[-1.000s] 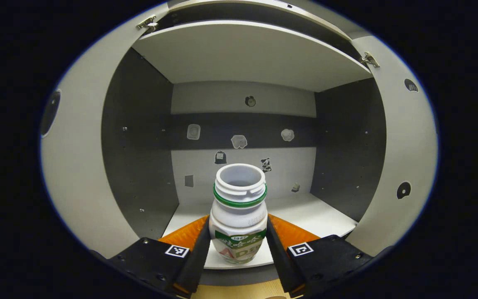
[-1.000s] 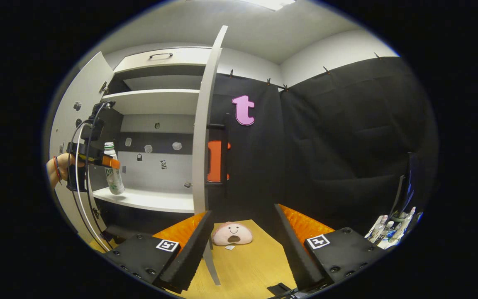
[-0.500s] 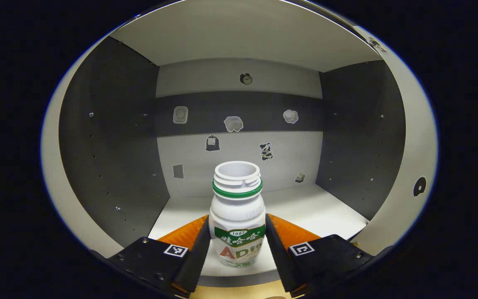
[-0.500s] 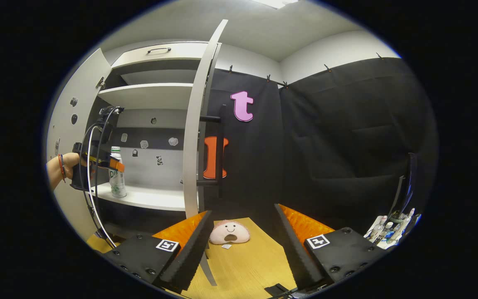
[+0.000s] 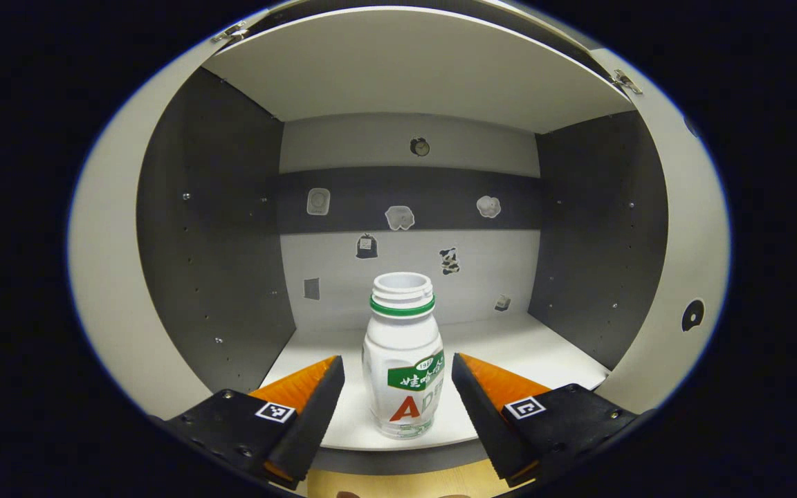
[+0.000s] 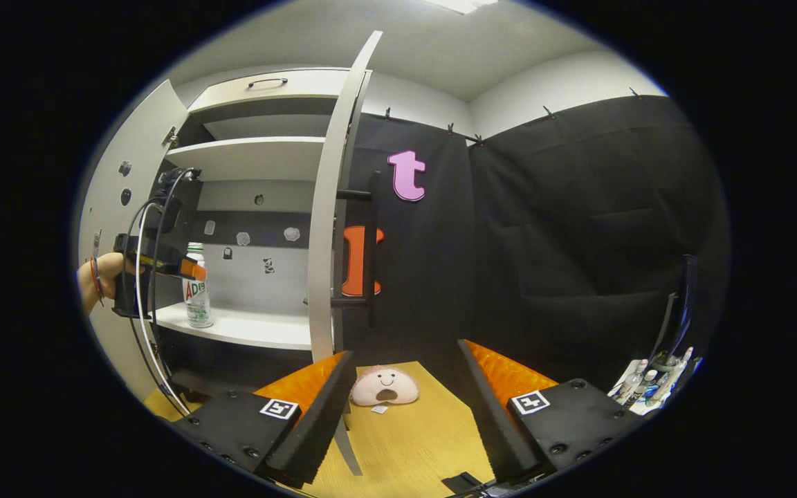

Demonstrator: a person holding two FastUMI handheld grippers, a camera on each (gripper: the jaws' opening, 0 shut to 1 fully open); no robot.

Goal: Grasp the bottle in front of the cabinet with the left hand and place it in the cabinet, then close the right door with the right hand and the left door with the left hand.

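A: In the left gripper view, what have the tongs got?
B: Nothing. The left gripper (image 5: 398, 370) stands spread, a clear gap on either side of the bottle (image 5: 403, 360), neither finger touching it. The bottle is smooth white plastic, round-shouldered, with a green ring under an uncapped threaded neck and a printed label. It stands upright on the pale matte shelf (image 5: 544, 356) inside the cabinet (image 5: 212, 228), near the front edge, between dark flat side walls

A: And the right gripper view?
B: The right gripper (image 6: 405, 373) is wide apart and empty above a wood-grain table (image 6: 412, 443), near a soft pink plush toy (image 6: 385, 386). Farther off, the bottle stands on the shelf beside the left gripper, with the right door (image 6: 333, 207) seen edge-on, a thin curved slab bearing a dark bar handle (image 6: 369, 249)
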